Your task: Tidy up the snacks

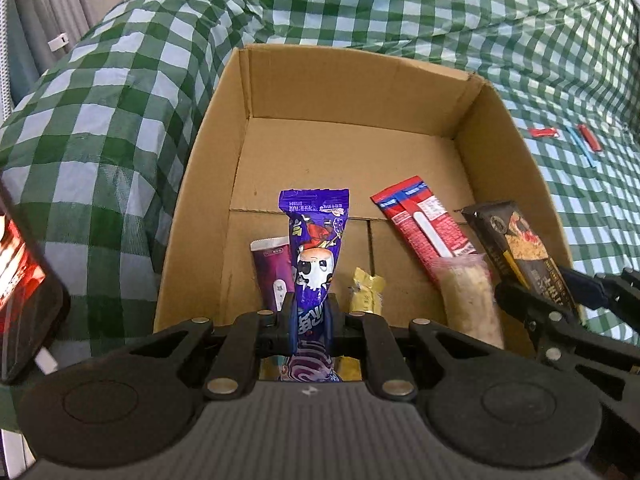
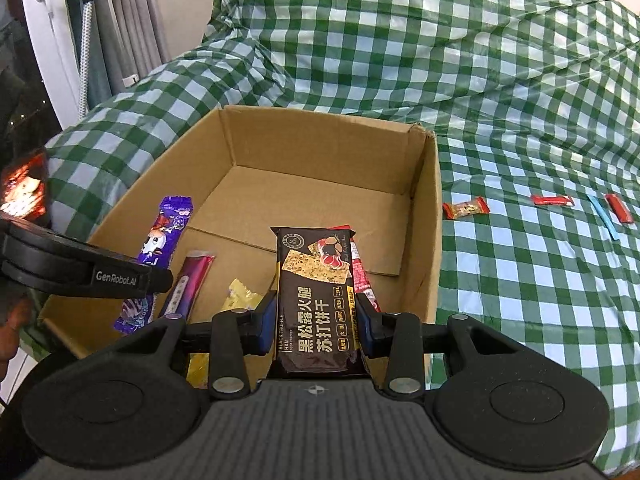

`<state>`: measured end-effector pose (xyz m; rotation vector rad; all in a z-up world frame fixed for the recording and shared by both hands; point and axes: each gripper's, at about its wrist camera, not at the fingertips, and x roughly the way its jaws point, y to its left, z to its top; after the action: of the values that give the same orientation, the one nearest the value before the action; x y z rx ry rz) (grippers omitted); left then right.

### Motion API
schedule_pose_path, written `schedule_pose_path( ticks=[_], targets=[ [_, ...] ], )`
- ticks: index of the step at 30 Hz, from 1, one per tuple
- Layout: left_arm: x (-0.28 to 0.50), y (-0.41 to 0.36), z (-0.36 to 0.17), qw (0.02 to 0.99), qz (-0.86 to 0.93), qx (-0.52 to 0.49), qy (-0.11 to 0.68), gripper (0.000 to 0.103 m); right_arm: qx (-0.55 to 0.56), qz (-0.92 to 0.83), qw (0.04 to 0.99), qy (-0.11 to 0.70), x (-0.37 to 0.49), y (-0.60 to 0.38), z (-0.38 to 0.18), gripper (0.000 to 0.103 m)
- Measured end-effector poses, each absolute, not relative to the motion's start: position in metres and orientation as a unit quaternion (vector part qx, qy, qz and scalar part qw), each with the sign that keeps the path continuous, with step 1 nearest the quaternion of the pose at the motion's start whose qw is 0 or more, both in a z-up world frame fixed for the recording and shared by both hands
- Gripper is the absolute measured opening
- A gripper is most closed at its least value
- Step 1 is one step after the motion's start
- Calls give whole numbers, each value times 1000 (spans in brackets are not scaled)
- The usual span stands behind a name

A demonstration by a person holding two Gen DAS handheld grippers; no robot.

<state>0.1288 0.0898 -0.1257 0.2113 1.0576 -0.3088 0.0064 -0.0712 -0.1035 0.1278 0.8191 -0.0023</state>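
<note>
Both black two-finger grippers are held over an open brown cardboard box (image 1: 224, 184) set on a green-and-white checked cloth (image 1: 400, 8). By the left gripper (image 1: 311, 320) a purple snack wrapper printed with a cartoon face (image 1: 314, 248) is pinched tight between the blue pads. By the right gripper (image 2: 316, 320) a dark brown cracker packet (image 2: 314, 296) is clamped; "BLACK TRUFFLE HAM" and large Chinese characters can be read on it. On the side of the left gripper, seen from the right wrist view, "GenRobot.AI" is printed.

Inside the box are seen a maroon sachet (image 1: 272, 272), a small yellow wrapped sweet (image 1: 366, 290), a clear bag of pale contents (image 1: 472, 296) and red stick packets (image 1: 420, 220) whose small print cannot be read.

Farther off on the cloth lie two red wrappers (image 2: 552, 201) and a blue strip (image 2: 604, 216). Only in the right wrist view is an orange-red sweet (image 2: 466, 208) shown just beside the box's right wall.
</note>
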Motion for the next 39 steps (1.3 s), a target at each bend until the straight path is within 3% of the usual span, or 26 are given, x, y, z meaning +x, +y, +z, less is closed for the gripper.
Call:
schedule_pose_path(
  ticks=[4,5,6,7,8,9,12,21,39],
  targets=[
    [135,88,-131,847,-142,111,500,15,64,-5,915,398,16,-75,-107,41],
    [136,87,-131,847,-143,113,500,24,64,-7,915,398,19,-76,-108,41],
    [137,87,-131,845,-144,114,502,37,67,-8,916,395,22,-77,-107,43],
    [138,87,-130,844,-142,113,505,72,70,-10,917,392,24,-78,-106,45],
    [137,88,-127,846,-137,108,503,95,74,-11,918,390,25,-80,-104,55],
    [134,90,-122,855,-131,102,491,99,80,-11,918,389,26,-81,-102,64],
    [122,92,-109,870,-125,115,463,102,82,-9,920,383,20,-81,-92,74],
    [55,116,-88,859,-110,95,491,103,104,8,905,412,-45,-70,-73,95],
    [-62,132,-50,888,-97,99,438,103,64,-16,945,320,-175,-42,-26,102]
  ],
)
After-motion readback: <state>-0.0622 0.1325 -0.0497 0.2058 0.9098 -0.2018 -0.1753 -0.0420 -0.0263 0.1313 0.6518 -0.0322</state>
